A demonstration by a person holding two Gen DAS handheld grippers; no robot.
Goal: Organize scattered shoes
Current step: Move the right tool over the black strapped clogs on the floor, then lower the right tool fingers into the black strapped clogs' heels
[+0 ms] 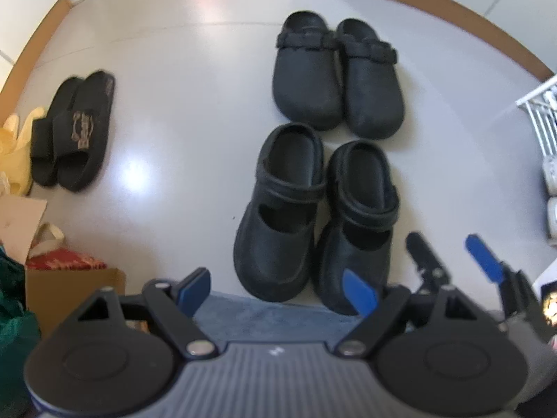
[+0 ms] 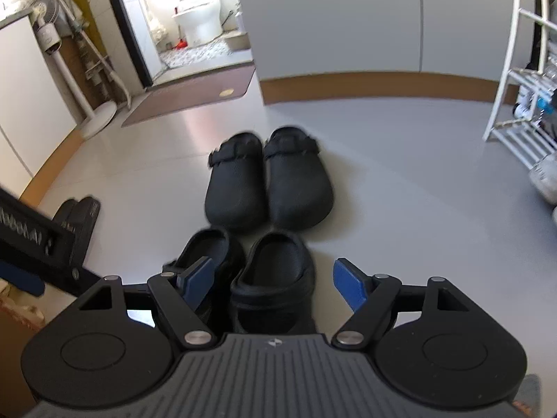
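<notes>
- Nearest the camera, both sets of tongs are wide open and holding nothing: left tongs hang over the near end of the floor, right tongs sit above the strap clogs.
- Strap clogs look paired up, side by side, mid-floor.
- Buckle clogs are lined up just past them, toward the far skirting edge, so that pair looks sorted too.
- Black slides lie well apart by the left edge, next to a yellow bag. My guess is they're what's left.
</notes>
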